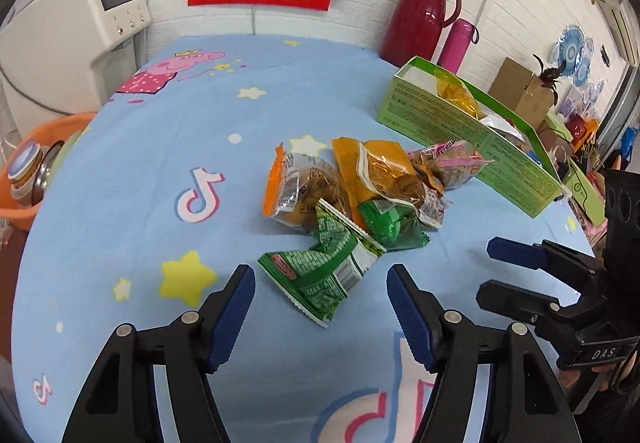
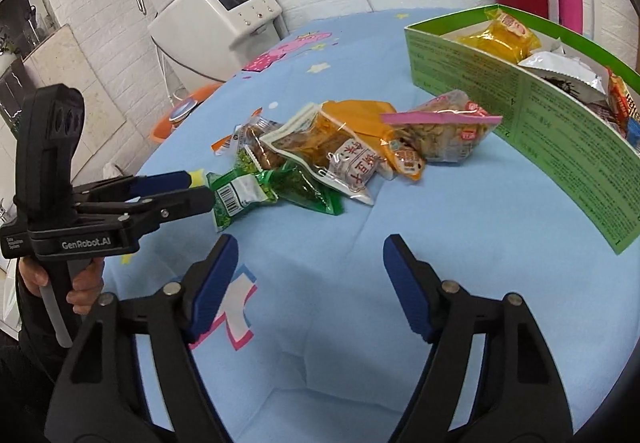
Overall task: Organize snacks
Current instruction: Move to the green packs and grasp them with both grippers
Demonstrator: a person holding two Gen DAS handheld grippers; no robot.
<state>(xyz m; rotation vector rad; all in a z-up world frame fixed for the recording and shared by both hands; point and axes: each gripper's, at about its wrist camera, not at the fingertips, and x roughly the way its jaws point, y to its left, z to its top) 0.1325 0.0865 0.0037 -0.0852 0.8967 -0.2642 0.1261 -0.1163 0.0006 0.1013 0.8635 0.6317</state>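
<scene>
Several snack packets lie heaped in the middle of the desk (image 1: 120, 171), which is covered with a light blue cartoon-print cloth: a green packet (image 1: 324, 275) nearest the left tool, a darker green one (image 1: 390, 223) just behind it, an orange-edged pastry packet (image 1: 298, 187) on the left of the heap, a clear bag with orange backing (image 1: 384, 171) in the centre, and a pink-topped bag (image 1: 448, 159) at the far right, close against the box. That long green cardboard box (image 1: 460, 127) stands open on the right of the desk and already holds a yellow packet (image 1: 456, 95) and a silver one (image 2: 560, 67). The left tool (image 1: 320, 291) hovers just short of the nearest green packet with its blue-padded jaws apart and nothing between them. The right tool (image 2: 310, 275) sits above bare cloth to the right, jaws likewise apart and empty. Against the far wall stand a dark red thermos jug (image 1: 420, 15) and a pink flask (image 1: 458, 43); a white machine with a screen (image 1: 92, 15) stands off the far left.
</scene>
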